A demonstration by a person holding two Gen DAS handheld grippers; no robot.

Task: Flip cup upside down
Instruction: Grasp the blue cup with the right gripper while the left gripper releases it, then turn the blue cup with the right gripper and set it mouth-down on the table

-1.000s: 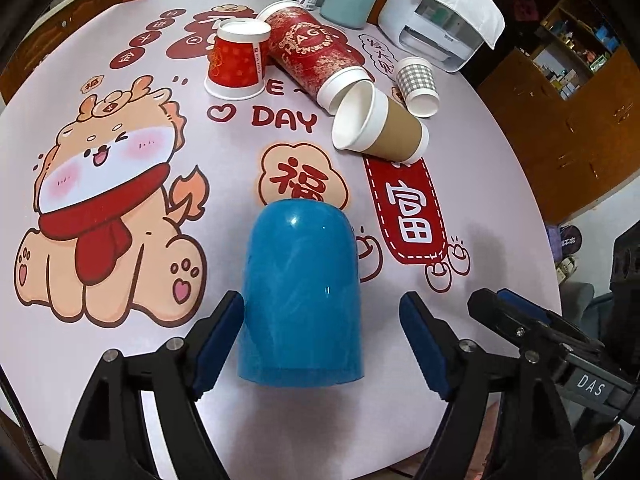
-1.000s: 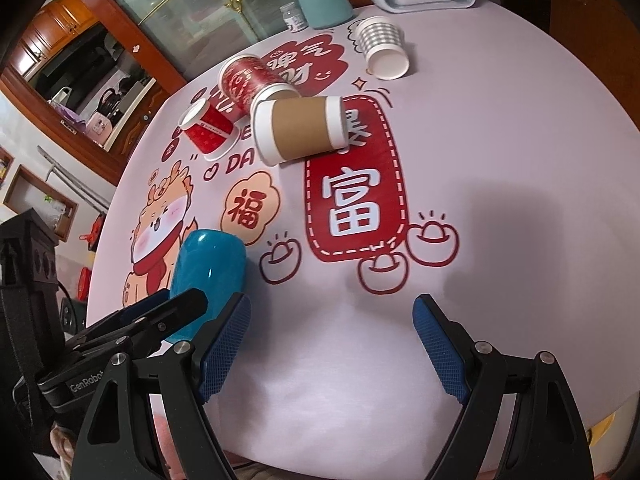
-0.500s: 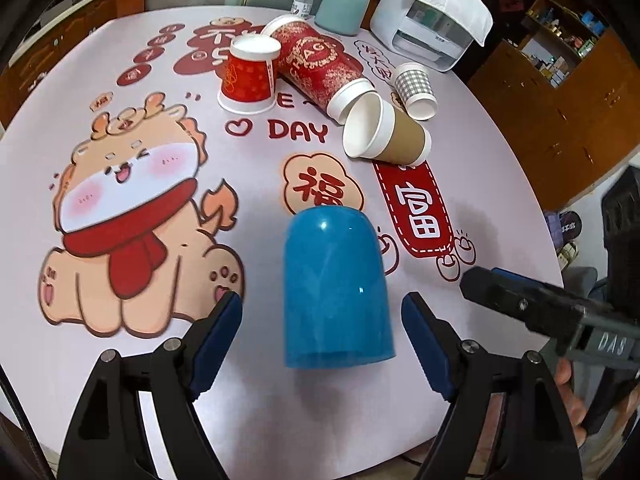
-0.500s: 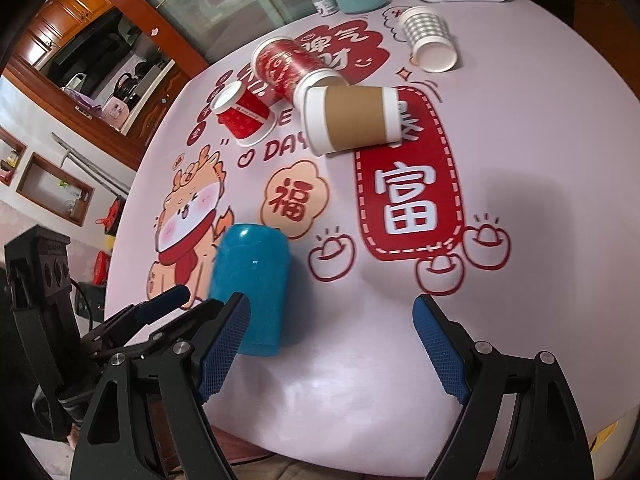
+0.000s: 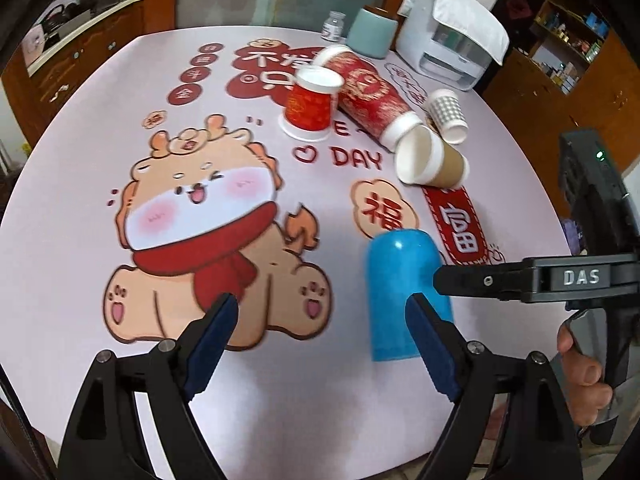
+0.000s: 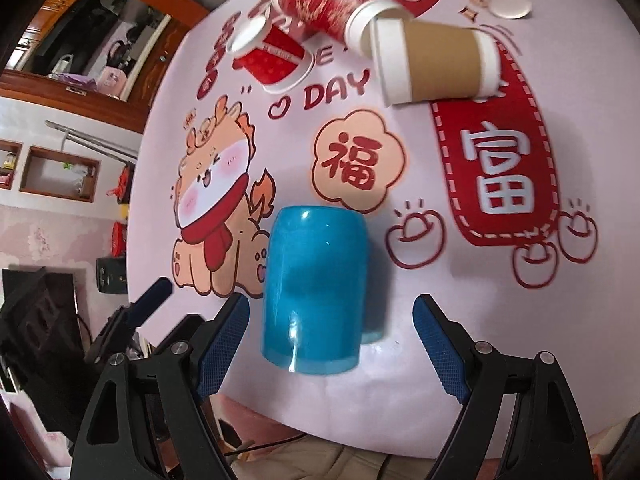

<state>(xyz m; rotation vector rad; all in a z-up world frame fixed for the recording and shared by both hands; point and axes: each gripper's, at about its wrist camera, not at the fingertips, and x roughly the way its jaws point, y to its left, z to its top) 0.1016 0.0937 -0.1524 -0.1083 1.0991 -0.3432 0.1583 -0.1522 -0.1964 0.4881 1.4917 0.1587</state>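
I see the blue cup [image 6: 316, 292] standing upside down, rim on the bench [image 6: 460, 312], near the front edge btwn the dragon print [image 6: 220, 216] & the red banner print [image 6: 500, 168]. My right tongs [image 6: 332, 344] are spread wide either side of it, not touching. Left tongs [image 5: 324, 344] also apart, w/ the cup just right of them.

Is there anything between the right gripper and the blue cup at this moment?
Nothing visible. The right gripper is open and the blue cup stands rim-down directly between its jaws, on bare tablecloth. The left gripper is off to the cup's side, not between.
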